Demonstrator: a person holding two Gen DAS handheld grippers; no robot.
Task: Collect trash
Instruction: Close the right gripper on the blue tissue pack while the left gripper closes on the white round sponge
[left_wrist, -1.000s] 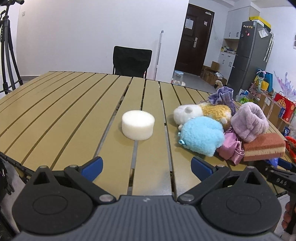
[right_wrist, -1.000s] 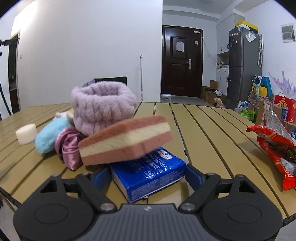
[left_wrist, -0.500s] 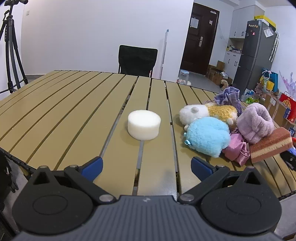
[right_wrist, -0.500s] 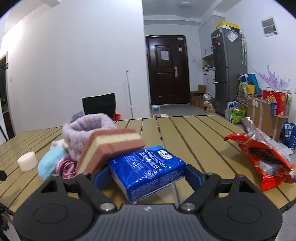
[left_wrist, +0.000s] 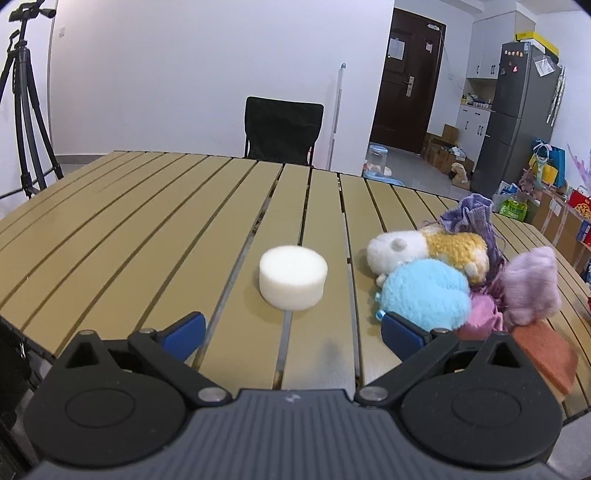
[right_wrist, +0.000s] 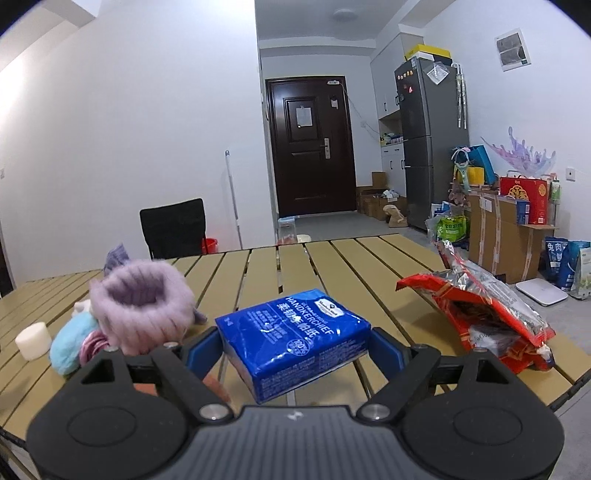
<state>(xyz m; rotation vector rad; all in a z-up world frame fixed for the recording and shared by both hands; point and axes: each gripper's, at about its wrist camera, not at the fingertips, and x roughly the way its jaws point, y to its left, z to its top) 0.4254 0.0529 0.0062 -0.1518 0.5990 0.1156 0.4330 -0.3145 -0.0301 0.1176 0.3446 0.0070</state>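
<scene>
Foam puck (left_wrist: 293, 282) left of plush pile (left_wrist: 424, 291) on table (left_wrist: 147, 221), snack bag (right_wrist: 487, 310) right of tissue pack (right_wrist: 295, 332)

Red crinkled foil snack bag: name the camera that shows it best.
The right wrist view. The red crinkled foil snack bag lies there whole on the slatted wooden table, torn open. The left wrist view shows at most a red sliver at its right edge.

White walls, dark door (right_wrist: 309, 147), grey fridge (right_wrist: 424, 147), black chair (left_wrist: 282, 129).

Even, soft indoor light; a ceiling lamp (right_wrist: 343, 14) glows at twelve o'clock. Fisheye bending darkens corners. The sponge (left_wrist: 546, 354) at four o'clock blurs.
</scene>
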